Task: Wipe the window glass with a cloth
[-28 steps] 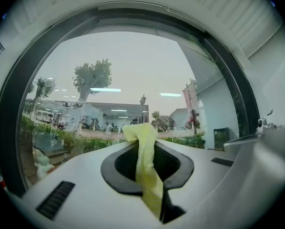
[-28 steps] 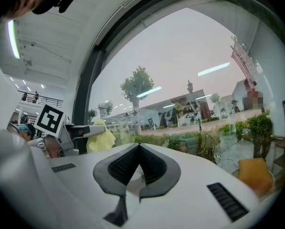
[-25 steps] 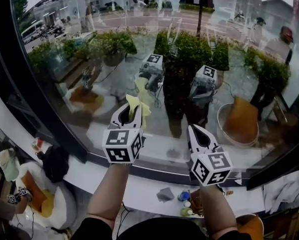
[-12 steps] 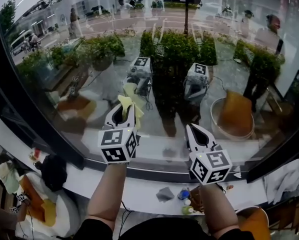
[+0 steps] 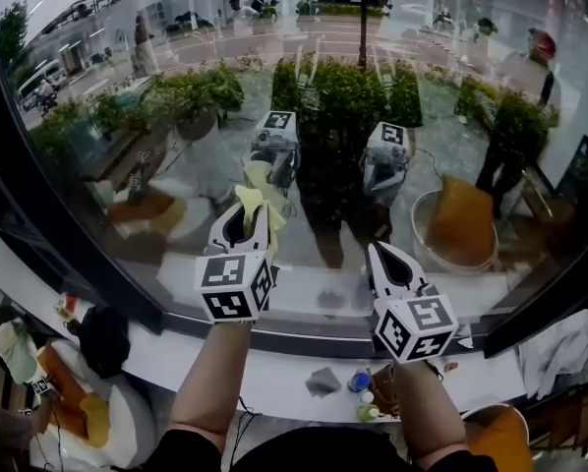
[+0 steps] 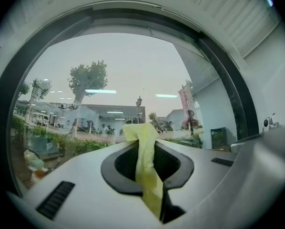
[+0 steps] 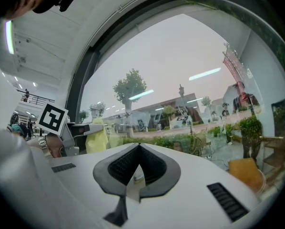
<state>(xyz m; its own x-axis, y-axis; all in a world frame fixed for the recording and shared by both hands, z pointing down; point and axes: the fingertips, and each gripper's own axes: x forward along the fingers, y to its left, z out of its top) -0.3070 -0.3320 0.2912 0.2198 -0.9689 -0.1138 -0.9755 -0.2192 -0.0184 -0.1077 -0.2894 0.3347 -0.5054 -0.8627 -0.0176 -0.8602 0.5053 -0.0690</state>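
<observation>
Surface: one window glass [image 5: 156,195] in a dark frame [image 5: 304,340], with a white sill [image 5: 274,377] below both hand-held grippers.

Count: two hand-held grippers, one cloth.

The left hand-held gripper [image 5: 259,212] is clamped on the yellow cloth [image 5: 260,200], which projects past its jaw tips toward the glass; contact with the glass cannot be told. The right hand-held gripper [image 5: 377,253], just beside the left one, has its jaws together with nothing between them.

Below the right hand-held gripper lie a grey rag [image 5: 323,382] and small jars [image 5: 363,389].
</observation>
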